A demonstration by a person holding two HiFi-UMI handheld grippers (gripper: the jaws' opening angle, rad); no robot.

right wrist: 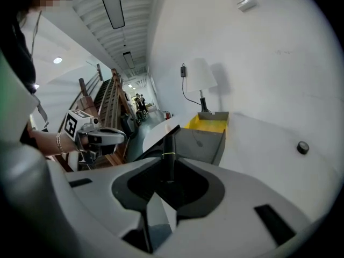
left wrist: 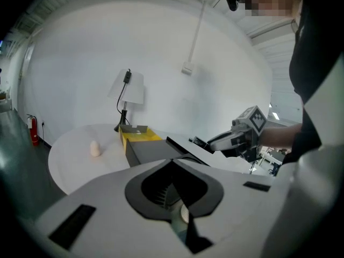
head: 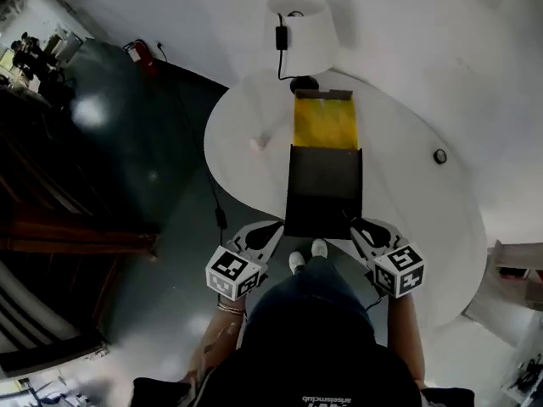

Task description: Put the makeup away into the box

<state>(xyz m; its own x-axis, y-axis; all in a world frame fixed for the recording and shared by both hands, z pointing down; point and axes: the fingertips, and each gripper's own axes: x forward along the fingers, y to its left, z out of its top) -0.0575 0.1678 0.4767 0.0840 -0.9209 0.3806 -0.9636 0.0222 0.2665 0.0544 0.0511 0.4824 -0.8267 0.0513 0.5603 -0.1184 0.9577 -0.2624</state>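
Round and white, the surface point(head: 407, 142) stands against a plain white wall, with a shaded lamp point(head: 304, 28) at its far edge. The box point(head: 325, 124) runs from the lamp's foot straight toward the person. Its far part is yellow inside, and its dark grey near part reaches the near edge, which suits loading from the standing side. The right claw point(head: 366, 230) hovers at the box's near right corner, clenched on a slim dark tube point(right wrist: 167, 160) with a thin bright ring round it. The tube stands up between the jaws, its free end aimed at the open box, so this looks like a carry just short of the drop. The left claw point(head: 270, 231) is at the box's near left corner, squeezed fully together with apparently nothing in it. It is probably waiting its turn, or ready to steady the box. Two pieces lie loose on the surface: a small pale piece point(head: 252, 144) toward the left edge, near the yellow part, and a small dark round piece point(head: 439, 156) well apart toward the right edge. By that count the job seems partly done, with the tube next in and these two to follow.
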